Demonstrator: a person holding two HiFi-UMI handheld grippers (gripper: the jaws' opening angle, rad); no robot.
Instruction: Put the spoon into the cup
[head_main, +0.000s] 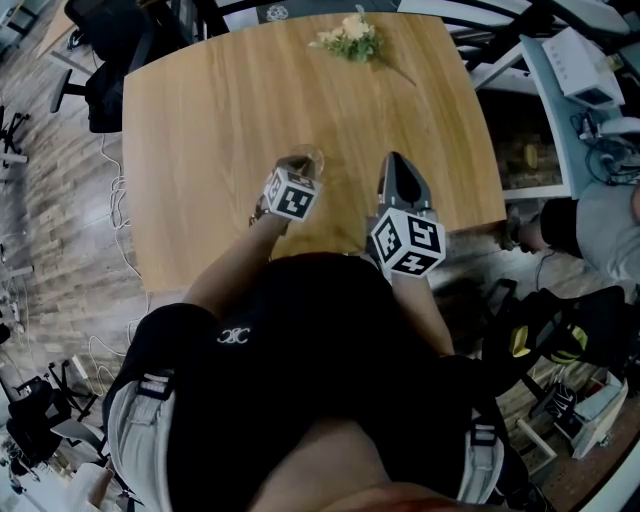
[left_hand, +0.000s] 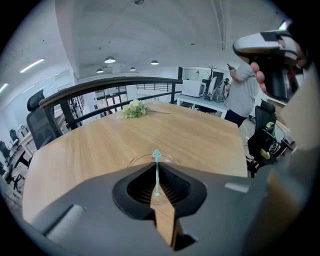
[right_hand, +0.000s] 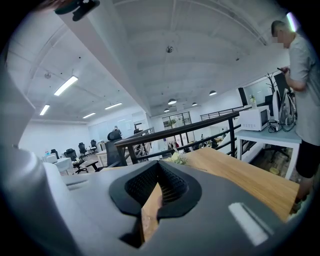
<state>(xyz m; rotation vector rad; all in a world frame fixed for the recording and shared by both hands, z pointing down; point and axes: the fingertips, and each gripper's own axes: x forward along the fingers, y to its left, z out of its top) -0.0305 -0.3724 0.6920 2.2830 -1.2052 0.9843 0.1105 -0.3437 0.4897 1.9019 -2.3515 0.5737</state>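
In the left gripper view a thin pale green spoon (left_hand: 157, 172) stands upright between my left gripper's (left_hand: 156, 164) jaws, which are shut on its handle. Just beyond the jaw tips shows the rim of a clear glass cup (left_hand: 142, 159) on the wooden table (left_hand: 100, 145). In the head view the left gripper (head_main: 297, 172) hangs right over the cup (head_main: 303, 158) near the table's front middle. My right gripper (head_main: 393, 160) hovers to the right of the cup, raised and pointing across the table; its jaws (right_hand: 159, 166) are shut with nothing between them.
A small bunch of white flowers (head_main: 350, 38) lies at the table's far edge. A person (head_main: 600, 225) stands off the right side near a desk with equipment (head_main: 580, 60). Office chairs (head_main: 100, 80) stand at the far left; a railing (left_hand: 115, 87) runs behind.
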